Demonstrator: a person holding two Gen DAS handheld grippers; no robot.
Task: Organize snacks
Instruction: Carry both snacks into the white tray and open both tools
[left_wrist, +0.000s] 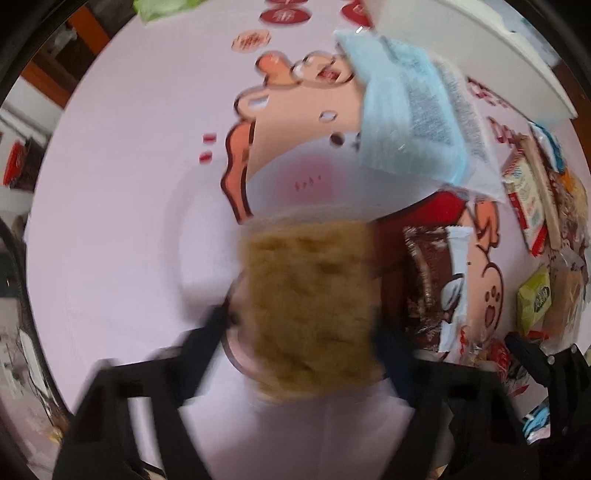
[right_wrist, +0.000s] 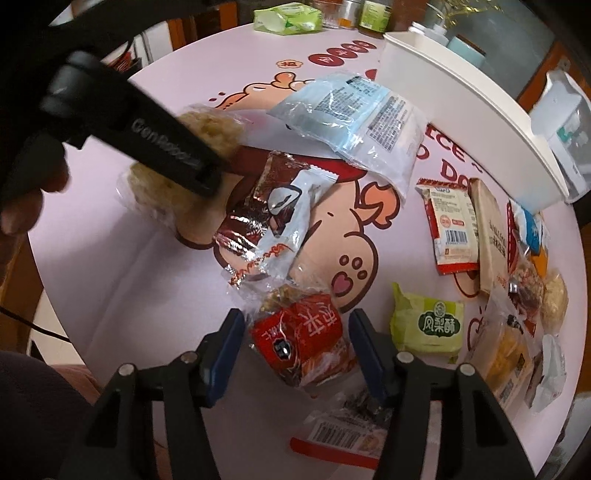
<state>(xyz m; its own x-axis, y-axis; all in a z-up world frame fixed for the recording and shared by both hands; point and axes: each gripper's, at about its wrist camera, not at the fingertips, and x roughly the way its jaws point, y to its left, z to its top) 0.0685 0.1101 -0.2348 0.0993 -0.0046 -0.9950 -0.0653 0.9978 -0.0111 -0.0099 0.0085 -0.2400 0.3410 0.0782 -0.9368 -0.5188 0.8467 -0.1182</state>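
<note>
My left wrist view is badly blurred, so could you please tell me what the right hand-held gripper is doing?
Observer: The right hand-held gripper straddles a red plastic snack packet with clear ends, jaws open and not pressing it.
Operator: Thank you. Is anything lying close to that packet?
Observer: Yes, a clear packet with a white barcode label lies just beyond it, towards the camera.
Operator: And what is behind the long white tray?
Observer: A translucent plastic container stands behind the long white tray.

Bare tablecloth (right_wrist: 110, 288) leftward; snack packets (right_wrist: 509, 280) crowding right.
</note>
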